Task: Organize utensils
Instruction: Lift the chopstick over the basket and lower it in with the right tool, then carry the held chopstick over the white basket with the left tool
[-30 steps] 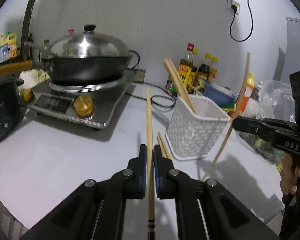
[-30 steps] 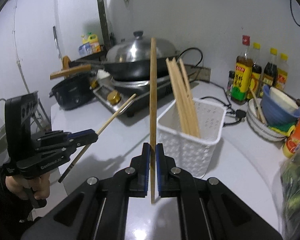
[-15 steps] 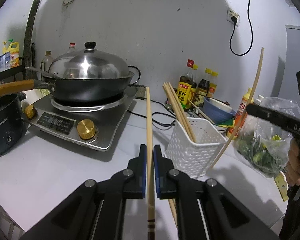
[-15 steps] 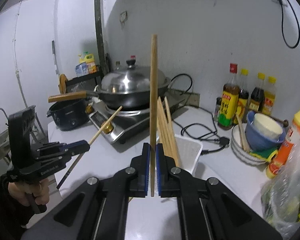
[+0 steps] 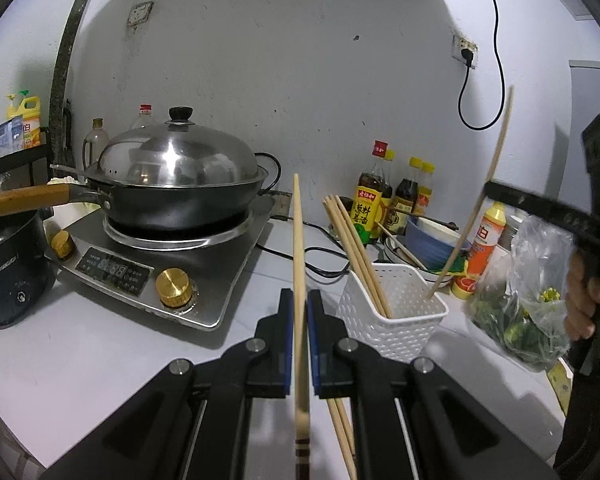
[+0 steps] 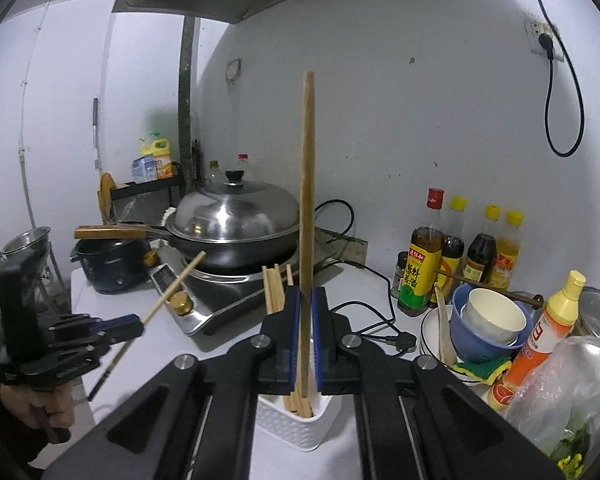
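Observation:
A white perforated basket (image 5: 396,320) stands on the white counter and holds several wooden chopsticks (image 5: 354,248). My left gripper (image 5: 300,300) is shut on one chopstick (image 5: 299,248), which points forward, left of the basket. My right gripper (image 6: 306,300) is shut on another chopstick (image 6: 307,200), held upright with its lower tip inside the basket (image 6: 296,426). In the left wrist view that chopstick (image 5: 482,196) slants down into the basket's right side. Two loose chopsticks (image 5: 342,428) lie on the counter under my left gripper.
An induction cooker (image 5: 156,264) with a lidded wok (image 5: 172,184) stands to the left. A dark rice cooker (image 5: 8,268) sits at far left. Sauce bottles (image 6: 452,256), stacked bowls (image 6: 488,324) and a bag of greens (image 5: 528,304) crowd the right.
My right gripper has risen and moved over the basket, bringing its chopstick's tip down into it. My left gripper has lifted and pulled back slightly, still holding its chopstick.

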### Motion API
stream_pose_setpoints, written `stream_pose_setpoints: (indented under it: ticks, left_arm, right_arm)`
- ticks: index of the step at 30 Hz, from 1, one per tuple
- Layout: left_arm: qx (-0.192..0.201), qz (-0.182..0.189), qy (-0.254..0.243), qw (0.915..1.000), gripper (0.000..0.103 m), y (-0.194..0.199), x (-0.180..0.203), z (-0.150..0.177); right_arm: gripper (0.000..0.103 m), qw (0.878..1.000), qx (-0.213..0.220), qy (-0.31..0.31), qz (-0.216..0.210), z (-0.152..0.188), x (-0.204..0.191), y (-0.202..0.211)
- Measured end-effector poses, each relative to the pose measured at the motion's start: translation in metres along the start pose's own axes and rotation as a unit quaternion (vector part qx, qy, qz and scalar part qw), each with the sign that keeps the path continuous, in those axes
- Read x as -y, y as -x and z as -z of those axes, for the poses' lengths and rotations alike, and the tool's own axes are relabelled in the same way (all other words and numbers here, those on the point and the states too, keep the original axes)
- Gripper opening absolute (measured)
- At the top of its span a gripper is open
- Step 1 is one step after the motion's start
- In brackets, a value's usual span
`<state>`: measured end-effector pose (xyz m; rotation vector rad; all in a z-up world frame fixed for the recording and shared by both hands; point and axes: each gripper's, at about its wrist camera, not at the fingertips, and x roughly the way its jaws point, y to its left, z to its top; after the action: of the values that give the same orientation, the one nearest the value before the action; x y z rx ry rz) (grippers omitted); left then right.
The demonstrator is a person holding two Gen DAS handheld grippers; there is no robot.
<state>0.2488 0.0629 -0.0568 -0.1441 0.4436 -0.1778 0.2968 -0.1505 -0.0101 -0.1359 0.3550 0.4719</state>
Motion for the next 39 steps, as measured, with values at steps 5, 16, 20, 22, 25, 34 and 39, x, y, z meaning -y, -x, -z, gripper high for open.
stream_pose_setpoints:
  ticks: [5, 16, 20, 22, 25, 34, 39]
  left_arm:
    - [0.007, -0.002, 0.003, 1.0000, 0.006, -0.001, -0.004, -0.005]
    - [0.018, 0.000, 0.008, 0.9998, 0.006, -0.006, -0.005, -0.014]
    - [0.026, 0.003, 0.006, 0.9997, 0.006, -0.006, 0.002, -0.019]
    - [0.027, 0.007, 0.004, 0.9996, 0.006, -0.008, 0.008, -0.020]
    - [0.023, 0.014, 0.006, 0.9996, 0.006, -0.015, 0.014, -0.023]
    - [0.026, 0.025, 0.012, 0.9993, 0.006, -0.042, 0.041, -0.039]
    - [0.024, 0.036, 0.032, 0.9986, 0.006, -0.060, 0.054, -0.046]
  right_arm:
    - [0.005, 0.999, -0.041, 0.008, 0.003, 0.015, -0.001, -0.035]
    - [0.006, 0.993, -0.117, 0.005, -0.010, 0.048, -0.008, -0.101]
    - [0.015, 0.993, -0.118, -0.019, -0.020, 0.051, -0.004, -0.110]
    - [0.016, 0.993, -0.114, -0.024, -0.023, 0.052, -0.002, -0.108]
    - [0.016, 0.993, -0.113, -0.029, -0.023, 0.056, 0.004, -0.104]
    - [0.017, 0.993, -0.106, -0.058, -0.019, 0.065, 0.031, -0.092]
    - [0.017, 0.993, -0.097, -0.071, -0.021, 0.069, 0.045, -0.085]
